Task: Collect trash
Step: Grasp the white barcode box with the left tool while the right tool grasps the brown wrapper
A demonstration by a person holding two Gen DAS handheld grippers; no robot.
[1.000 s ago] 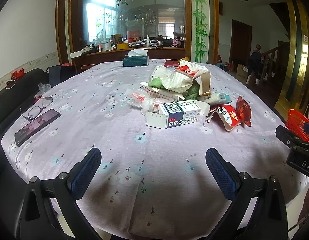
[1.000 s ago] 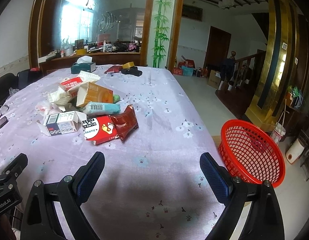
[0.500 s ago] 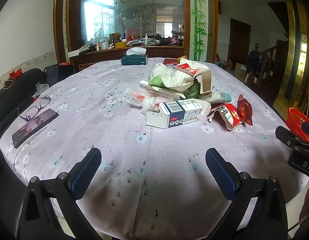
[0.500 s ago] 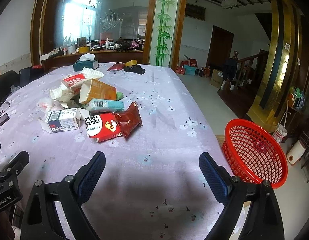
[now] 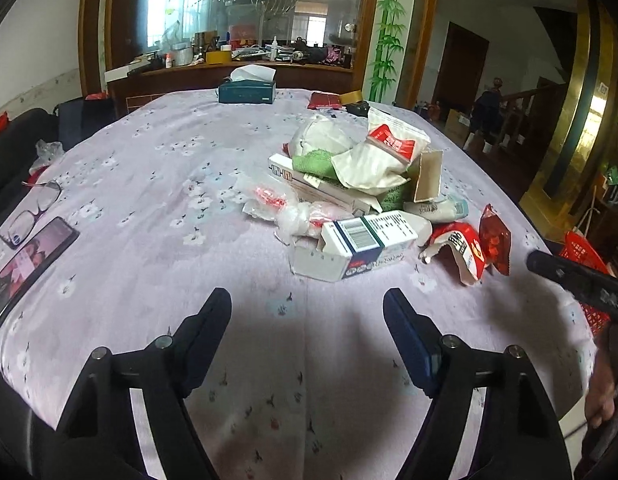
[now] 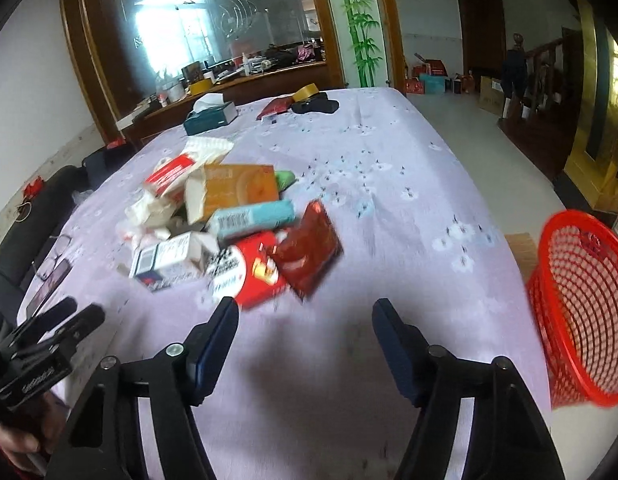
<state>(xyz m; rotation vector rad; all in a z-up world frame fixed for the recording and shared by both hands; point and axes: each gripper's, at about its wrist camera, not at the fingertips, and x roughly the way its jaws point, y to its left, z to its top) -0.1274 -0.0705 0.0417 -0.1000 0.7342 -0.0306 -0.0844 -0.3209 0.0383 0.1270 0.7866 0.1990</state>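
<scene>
A pile of trash lies on the purple flowered tablecloth (image 5: 157, 168): a white and blue carton (image 5: 361, 246), a red snack wrapper (image 5: 495, 240), a red and white bag (image 5: 463, 252), an orange box (image 6: 237, 192), a teal tube (image 6: 253, 218) and white bags (image 5: 373, 160). My left gripper (image 5: 307, 316) is open and empty, just short of the carton. My right gripper (image 6: 305, 326) is open and empty, just short of the red and white bag (image 6: 249, 272) and wrapper (image 6: 309, 248). A red mesh basket (image 6: 581, 304) stands off the table's right edge.
A phone (image 5: 29, 264) and glasses (image 5: 29, 212) lie at the table's left edge. A teal tissue box (image 5: 247, 90), a red pouch (image 5: 325, 100) and a tape roll (image 6: 305, 92) sit at the far end. Dark chairs (image 5: 21, 136) stand left.
Both grippers have moved forward toward the trash pile, and their jaws stand closer together than before. The right view has swung left and tilted; nothing was picked up.
</scene>
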